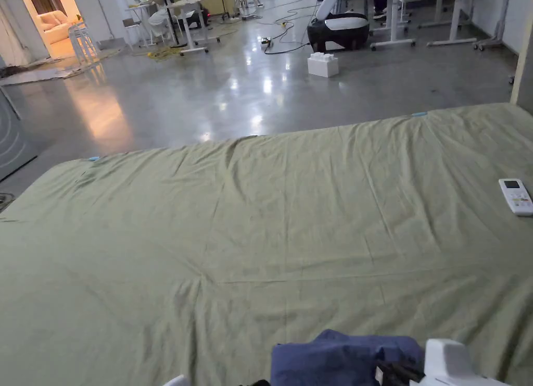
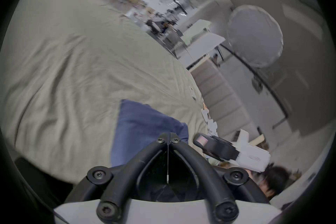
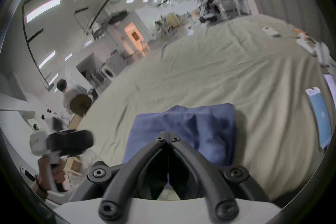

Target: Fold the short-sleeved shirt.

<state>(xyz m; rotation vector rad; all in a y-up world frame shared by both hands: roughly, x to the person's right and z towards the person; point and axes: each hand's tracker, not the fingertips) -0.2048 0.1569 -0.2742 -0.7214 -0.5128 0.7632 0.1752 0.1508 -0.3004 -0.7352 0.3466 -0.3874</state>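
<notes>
The blue shirt [image 1: 343, 358] lies folded into a small thick bundle at the near edge of the green sheet [image 1: 260, 220]. In the right gripper view my right gripper [image 3: 168, 135] has its jaws shut, tips meeting over the near part of the shirt [image 3: 209, 128]; I see no cloth pinched between them. The left gripper view has my left gripper [image 2: 170, 135] shut as well, just in front of the shirt [image 2: 145, 128]. It holds nothing. The right gripper [image 2: 198, 141] hovers by the shirt's right corner. A hand holds the left gripper [image 3: 89, 138] off to the shirt's left.
A white remote control [image 1: 515, 196] lies on the sheet at the far right. A flat blue and white item [image 3: 318, 115] rests near the table's right edge. Beyond the table, a white block [image 1: 322, 64], cables and desks stand on the grey floor. A person [image 3: 63, 88] stands farther off.
</notes>
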